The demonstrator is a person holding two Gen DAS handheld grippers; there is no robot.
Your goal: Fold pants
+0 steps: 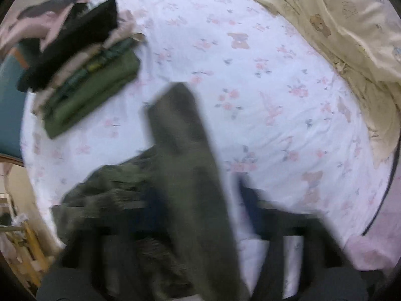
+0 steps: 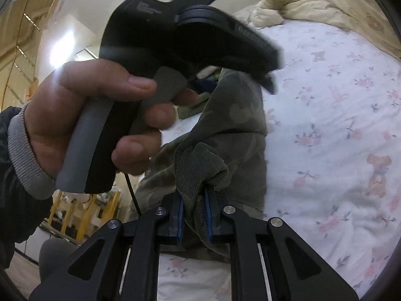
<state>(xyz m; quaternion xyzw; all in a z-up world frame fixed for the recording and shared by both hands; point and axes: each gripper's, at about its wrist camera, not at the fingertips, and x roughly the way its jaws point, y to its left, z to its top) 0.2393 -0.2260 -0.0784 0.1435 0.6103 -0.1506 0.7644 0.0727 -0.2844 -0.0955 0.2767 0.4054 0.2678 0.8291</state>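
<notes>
Olive-green corduroy pants [image 1: 190, 175] hang over the floral bed sheet [image 1: 263, 100], blurred by motion in the left wrist view. One leg stretches up across the middle of that view. My left gripper [image 1: 198, 200] is blurred; the pants cover its left blue finger [image 1: 155, 200]. In the right wrist view my right gripper [image 2: 195, 215] is shut on a bunch of the pants [image 2: 225, 135] between its blue pads [image 2: 180, 215]. The left gripper's body and the hand holding it [image 2: 100, 105] fill the upper left of that view, with the pants hanging from its jaws.
A stack of folded clothes [image 1: 82, 62], black on top and green below, lies at the bed's left edge. A cream duvet [image 1: 338, 25] is bunched along the far right. Yellow wooden furniture [image 2: 82, 213] stands beside the bed.
</notes>
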